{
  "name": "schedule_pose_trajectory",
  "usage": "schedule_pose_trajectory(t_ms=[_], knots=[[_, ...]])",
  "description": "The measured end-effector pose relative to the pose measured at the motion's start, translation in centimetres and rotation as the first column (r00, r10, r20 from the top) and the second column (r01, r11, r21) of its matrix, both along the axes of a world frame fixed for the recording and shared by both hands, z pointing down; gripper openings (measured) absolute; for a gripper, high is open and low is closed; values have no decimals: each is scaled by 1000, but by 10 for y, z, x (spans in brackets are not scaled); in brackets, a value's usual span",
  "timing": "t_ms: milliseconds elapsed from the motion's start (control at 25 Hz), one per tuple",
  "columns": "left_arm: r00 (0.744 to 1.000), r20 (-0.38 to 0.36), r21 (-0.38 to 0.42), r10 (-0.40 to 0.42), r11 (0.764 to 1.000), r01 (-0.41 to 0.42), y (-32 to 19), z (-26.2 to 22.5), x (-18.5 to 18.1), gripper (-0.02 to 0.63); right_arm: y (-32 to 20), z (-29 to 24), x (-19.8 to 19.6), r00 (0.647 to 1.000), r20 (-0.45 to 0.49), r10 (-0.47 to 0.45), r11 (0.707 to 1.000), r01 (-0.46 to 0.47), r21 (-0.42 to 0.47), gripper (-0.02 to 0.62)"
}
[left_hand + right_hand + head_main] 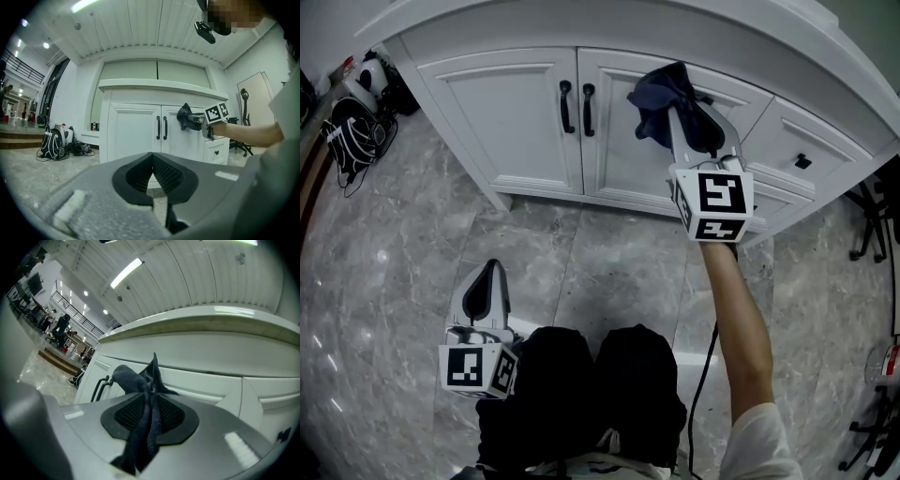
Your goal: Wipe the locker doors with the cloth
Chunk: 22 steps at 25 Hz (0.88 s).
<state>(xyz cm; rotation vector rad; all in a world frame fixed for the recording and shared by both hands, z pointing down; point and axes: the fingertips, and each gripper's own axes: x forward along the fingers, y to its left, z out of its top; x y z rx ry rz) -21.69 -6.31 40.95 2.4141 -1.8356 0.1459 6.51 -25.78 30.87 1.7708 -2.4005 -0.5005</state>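
A white cabinet has two doors with black handles (576, 108). My right gripper (680, 111) is shut on a dark blue cloth (661, 98) and holds it against the upper part of the right door (623, 141), right of the handles. In the right gripper view the cloth (145, 399) is pinched between the jaws and bunches out ahead toward the door. My left gripper (487, 286) hangs low over the floor, shut with nothing in it. From the left gripper view, the doors (140, 133) and the cloth (186, 117) stand farther ahead.
Drawers (802, 150) flank the right door. Bags and cables (352, 127) lie on the grey marble floor (412, 281) at the far left. A black chair base (872, 225) stands at the right. The person's dark legs (600, 394) fill the lower middle.
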Motion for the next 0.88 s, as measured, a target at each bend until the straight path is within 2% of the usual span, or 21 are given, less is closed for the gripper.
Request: schedule_pose_trajectory(t_ms=[560,880], knots=[[1000,14,2,1,1000,-1,3,-1,9,2,15,0,71,995,9,99,995,-99,6,89],[1000,18,1,-2,1000,2,6,0,10,2,22,6,85,991,3,135,991,-135,20,91]])
